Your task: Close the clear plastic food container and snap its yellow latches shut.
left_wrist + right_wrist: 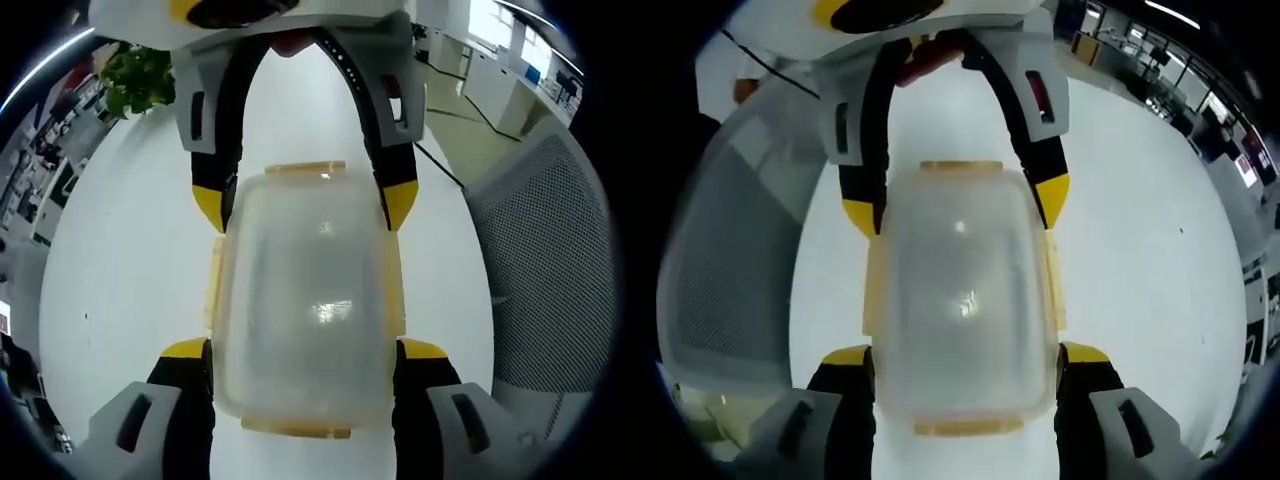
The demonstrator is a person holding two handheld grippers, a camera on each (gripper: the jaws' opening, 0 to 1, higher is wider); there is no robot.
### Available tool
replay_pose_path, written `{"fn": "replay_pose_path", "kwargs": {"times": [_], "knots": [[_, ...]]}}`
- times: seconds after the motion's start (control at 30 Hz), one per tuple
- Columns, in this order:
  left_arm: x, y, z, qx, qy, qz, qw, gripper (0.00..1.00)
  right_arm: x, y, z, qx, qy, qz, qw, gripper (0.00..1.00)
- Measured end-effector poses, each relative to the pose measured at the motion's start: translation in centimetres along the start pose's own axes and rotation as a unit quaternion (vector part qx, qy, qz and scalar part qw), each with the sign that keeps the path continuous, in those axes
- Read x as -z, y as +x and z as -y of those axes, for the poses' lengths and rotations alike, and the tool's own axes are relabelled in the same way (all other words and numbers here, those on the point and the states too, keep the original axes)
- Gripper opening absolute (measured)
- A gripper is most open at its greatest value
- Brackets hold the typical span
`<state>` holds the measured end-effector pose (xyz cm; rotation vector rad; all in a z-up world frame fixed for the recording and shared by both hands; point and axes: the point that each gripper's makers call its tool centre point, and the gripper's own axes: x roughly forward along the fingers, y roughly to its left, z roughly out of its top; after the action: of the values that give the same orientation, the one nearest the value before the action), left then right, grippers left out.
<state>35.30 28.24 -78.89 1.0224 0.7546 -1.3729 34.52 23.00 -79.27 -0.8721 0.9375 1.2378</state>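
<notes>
My left gripper [305,350] and right gripper [965,355] each clamp opposite ends of the lidded container [305,300] over the white tabletop [120,280].

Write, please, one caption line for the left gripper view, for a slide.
Left gripper and right gripper bracket the clear lidded food container from opposite ends on a white table.

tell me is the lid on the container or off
On. The clear lid sits over the container on the white table, between both grippers' jaws. Whether the yellow latches are snapped, cannot tell.
</notes>
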Motion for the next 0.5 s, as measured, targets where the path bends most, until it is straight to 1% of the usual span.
{"fn": "replay_pose_path", "kwargs": {"times": [0.2,0.5], "knots": [[0.3,-0.2,0.0,-0.001,-0.001,0.001,1.0,0.72,-0.4,0.2,-0.1,-0.001,-0.001,-0.006,1.0,0.74],[1.0,-0.5,0.0,-0.001,-0.001,0.002,1.0,0.72,-1.1,0.5,-0.1,0.001,0.003,-0.006,1.0,0.74]]}}
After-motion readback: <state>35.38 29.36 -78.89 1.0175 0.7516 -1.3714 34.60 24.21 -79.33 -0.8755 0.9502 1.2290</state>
